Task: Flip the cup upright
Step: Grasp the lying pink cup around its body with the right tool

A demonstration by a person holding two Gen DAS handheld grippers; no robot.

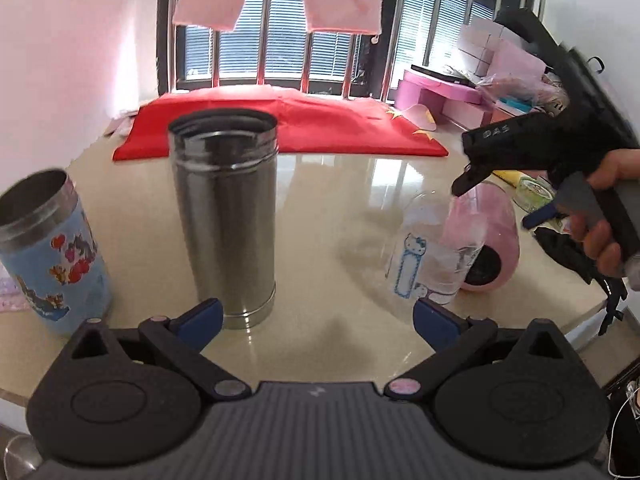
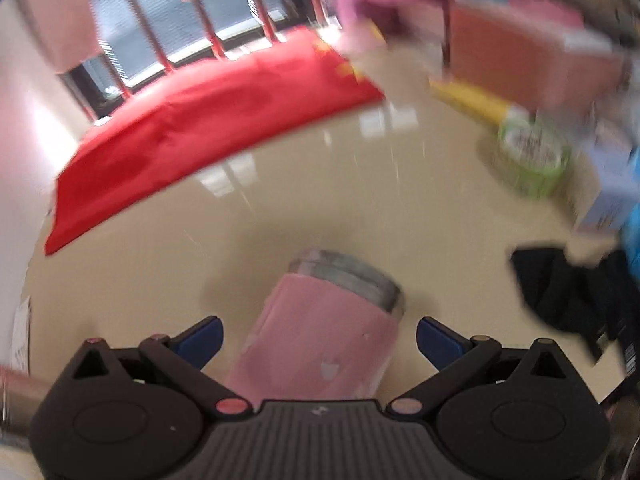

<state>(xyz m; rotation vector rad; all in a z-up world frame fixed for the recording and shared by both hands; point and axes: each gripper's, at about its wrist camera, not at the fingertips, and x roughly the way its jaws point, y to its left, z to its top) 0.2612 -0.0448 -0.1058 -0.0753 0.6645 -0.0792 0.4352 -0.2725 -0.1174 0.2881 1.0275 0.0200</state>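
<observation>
Pink cup (image 2: 320,336) was seen lying on its side on the beige bench (image 2: 280,208), its metal rim pointed away from the right tongs (image 2: 319,334), whose blue-tipped fingers were spread wide on either side of it without touching. In the left wrist view the same cup (image 1: 490,236) lay behind a clear glass (image 1: 424,252). The left tongs (image 1: 318,320) were held apart and empty, near an upright steel tumbler (image 1: 226,220) and a blue cartoon cup (image 1: 48,252).
</observation>
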